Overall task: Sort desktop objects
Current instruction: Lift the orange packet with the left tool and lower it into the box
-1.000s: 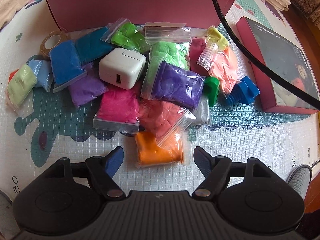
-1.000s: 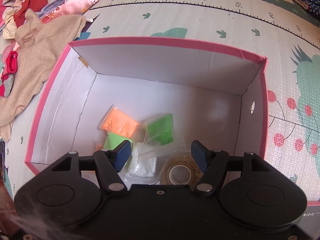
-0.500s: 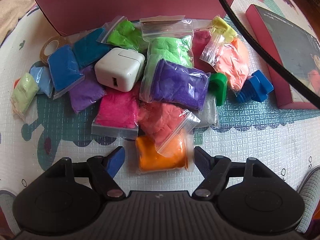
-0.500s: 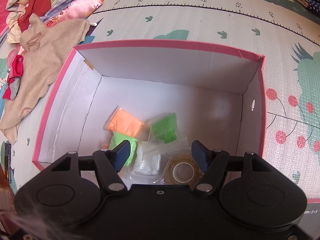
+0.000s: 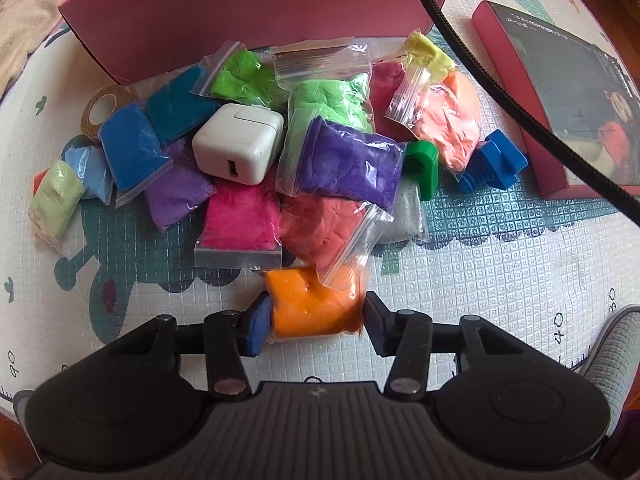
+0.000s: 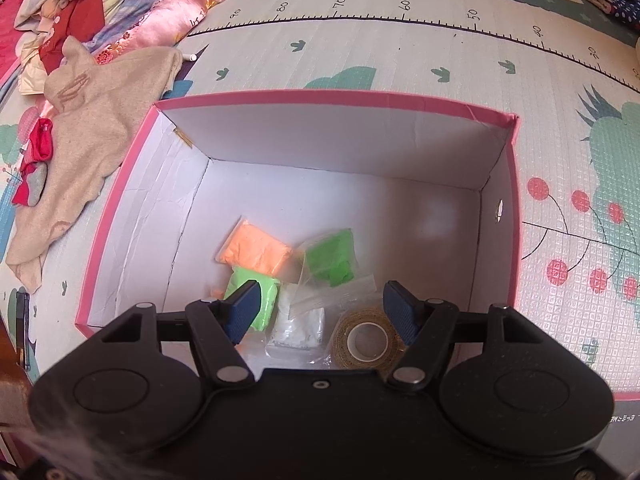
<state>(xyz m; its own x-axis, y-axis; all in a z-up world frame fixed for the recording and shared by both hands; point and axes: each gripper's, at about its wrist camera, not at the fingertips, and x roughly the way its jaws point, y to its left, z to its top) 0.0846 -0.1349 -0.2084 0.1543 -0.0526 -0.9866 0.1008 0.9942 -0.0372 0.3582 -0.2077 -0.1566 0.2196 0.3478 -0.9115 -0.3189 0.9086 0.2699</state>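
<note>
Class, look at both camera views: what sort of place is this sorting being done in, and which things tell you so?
Probably a home floor, perhaps a child's room: a foam play mat printed with cartoon animals and a number ruler, rumpled clothes lying on it, and small bags of coloured clay.

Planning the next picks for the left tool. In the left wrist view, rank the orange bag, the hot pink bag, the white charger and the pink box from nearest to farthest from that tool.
1. Orange bag: between the closing fingers of the left tool.
2. Hot pink bag: just beyond, slightly left.
3. White charger: mid-pile, left of centre.
4. Pink box: behind the pile, at the top.
</note>
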